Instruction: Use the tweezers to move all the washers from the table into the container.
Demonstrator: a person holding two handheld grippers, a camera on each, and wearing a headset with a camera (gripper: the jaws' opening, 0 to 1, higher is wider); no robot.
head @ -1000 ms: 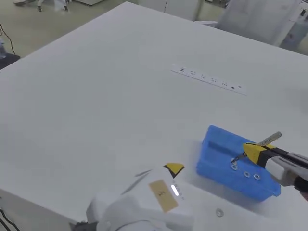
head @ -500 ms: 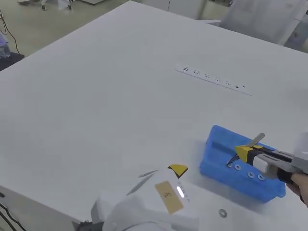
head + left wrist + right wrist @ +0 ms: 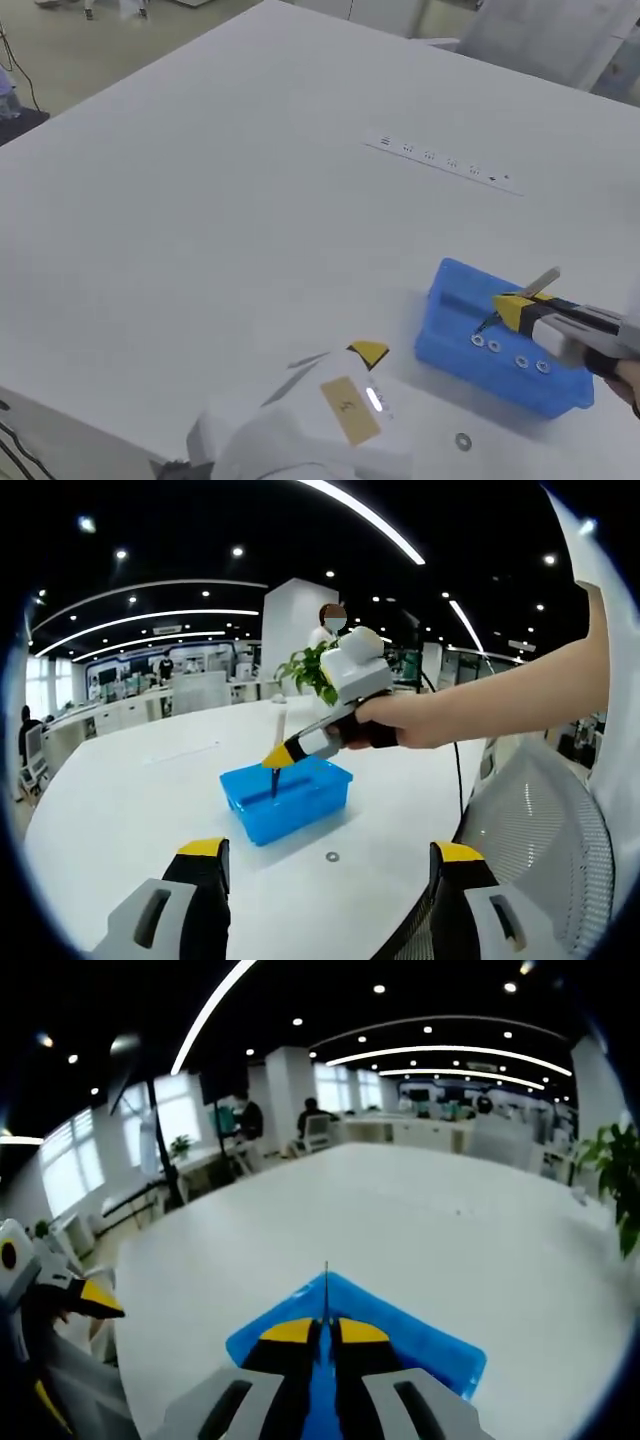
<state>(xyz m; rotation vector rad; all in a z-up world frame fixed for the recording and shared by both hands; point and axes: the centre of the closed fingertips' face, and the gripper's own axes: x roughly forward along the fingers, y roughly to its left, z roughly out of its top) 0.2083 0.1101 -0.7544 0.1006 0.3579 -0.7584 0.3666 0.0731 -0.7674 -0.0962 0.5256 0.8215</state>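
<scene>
The blue container (image 3: pixel 560 392) sits at the table's near right, with several washers (image 3: pixel 494 347) on its floor. My right gripper (image 3: pixel 512 312) hovers over it, shut on the tweezers (image 3: pixel 487 324), whose tip hangs just above the washers. In the right gripper view the yellow-tipped right gripper (image 3: pixel 325 1333) clamps the thin tweezers (image 3: pixel 325 1290) over the container (image 3: pixel 420 1345). One washer (image 3: pixel 462 440) lies on the table in front of the container. My left gripper (image 3: pixel 340 358) waits open and empty at the near edge. From the left gripper (image 3: pixel 330 851) I see the container (image 3: pixel 285 798), the loose washer (image 3: pixel 332 857) and the right gripper (image 3: pixel 300 748).
A flush strip of sockets (image 3: pixel 440 162) is set into the white table (image 3: pixel 220 200) beyond the container. A grey mesh chair (image 3: pixel 530 840) stands at the table's edge. Desks and people are far off in the room.
One more washer now lies in the container where the tweezers' tip had been. The tweezers' tip has lifted slightly off the container floor. The left gripper stays put.
</scene>
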